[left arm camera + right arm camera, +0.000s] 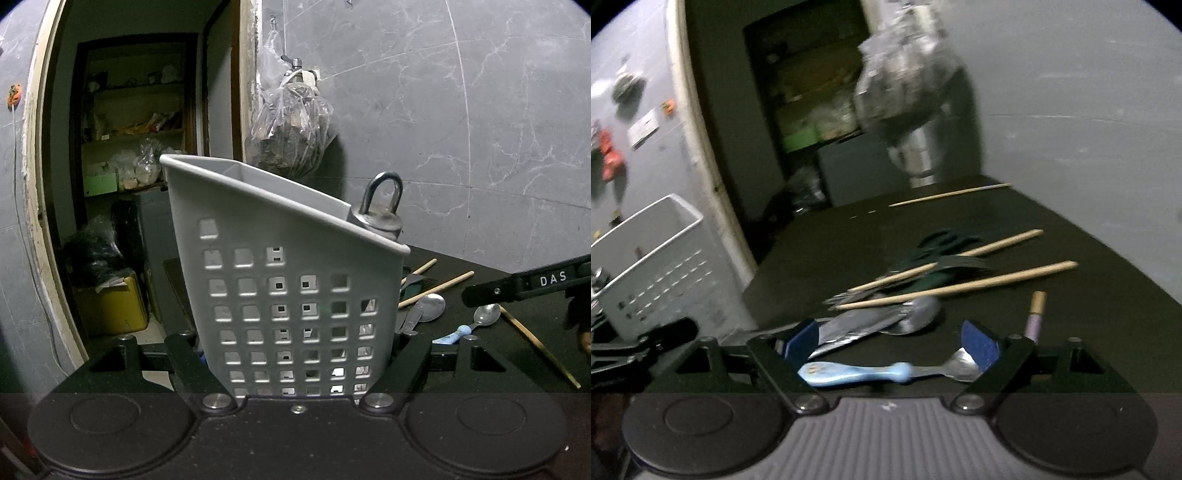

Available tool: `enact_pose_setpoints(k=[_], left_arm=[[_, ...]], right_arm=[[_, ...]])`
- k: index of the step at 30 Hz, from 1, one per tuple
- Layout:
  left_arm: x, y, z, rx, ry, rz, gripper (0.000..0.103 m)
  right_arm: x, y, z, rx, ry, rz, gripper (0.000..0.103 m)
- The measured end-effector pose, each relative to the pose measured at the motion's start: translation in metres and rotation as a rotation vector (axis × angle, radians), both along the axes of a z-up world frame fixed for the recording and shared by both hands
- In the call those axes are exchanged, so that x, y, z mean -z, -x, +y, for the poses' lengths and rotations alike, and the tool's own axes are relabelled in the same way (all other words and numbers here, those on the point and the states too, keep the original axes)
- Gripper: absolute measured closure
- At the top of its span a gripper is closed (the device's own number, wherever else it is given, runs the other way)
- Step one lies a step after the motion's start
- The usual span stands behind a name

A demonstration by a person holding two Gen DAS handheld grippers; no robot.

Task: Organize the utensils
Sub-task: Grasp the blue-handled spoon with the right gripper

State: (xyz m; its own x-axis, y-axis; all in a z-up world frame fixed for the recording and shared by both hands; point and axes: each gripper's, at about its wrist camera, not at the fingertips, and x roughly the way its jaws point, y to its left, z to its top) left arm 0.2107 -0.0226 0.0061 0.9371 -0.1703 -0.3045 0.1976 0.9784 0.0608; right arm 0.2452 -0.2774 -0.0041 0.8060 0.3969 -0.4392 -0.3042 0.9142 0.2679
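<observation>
Two grippers are in play, each given a separate job. The grey perforated caddy (280, 280) is clamped between the jaws of the left gripper (299, 354), which are closed on its lower walls; it is judged to be steadied this way so that it stays upright and does not slide while utensils are dropped in. A metal weight with a loop handle (380, 210) is seen at the caddy's low corner, probably placed there as ballast for the same reason. The caddy's slanted rim leaves its low side turned toward the utensils, so the short reach falls to the other gripper.

To the right of the caddy, the utensils lie loose in a heap on the dark surface (820, 236): wooden chopsticks (964, 286), a dark green fork (960, 264), a steel spoon (919, 312) and a knife (857, 325), with one more chopstick (951, 194) lying well apart, further back. Nearest to the right gripper (892, 343) lies a blue-handled spoon (857, 371), crosswise between its jaws, which stand wide open and apart from it. Nothing is held there yet. The blue-handled spoon is judged to be the next pick, since it lies clear of the heap and can be gripped across its handle.
</observation>
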Motion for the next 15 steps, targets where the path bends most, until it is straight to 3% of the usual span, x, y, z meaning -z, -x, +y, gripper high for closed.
enact_pose_setpoints(k=[15], left_arm=[[0.000, 0.000, 0.000, 0.000, 0.000, 0.000, 0.026]], right_arm=[[0.021, -0.022, -0.028, 0.091, -0.073, 0.052, 0.015]])
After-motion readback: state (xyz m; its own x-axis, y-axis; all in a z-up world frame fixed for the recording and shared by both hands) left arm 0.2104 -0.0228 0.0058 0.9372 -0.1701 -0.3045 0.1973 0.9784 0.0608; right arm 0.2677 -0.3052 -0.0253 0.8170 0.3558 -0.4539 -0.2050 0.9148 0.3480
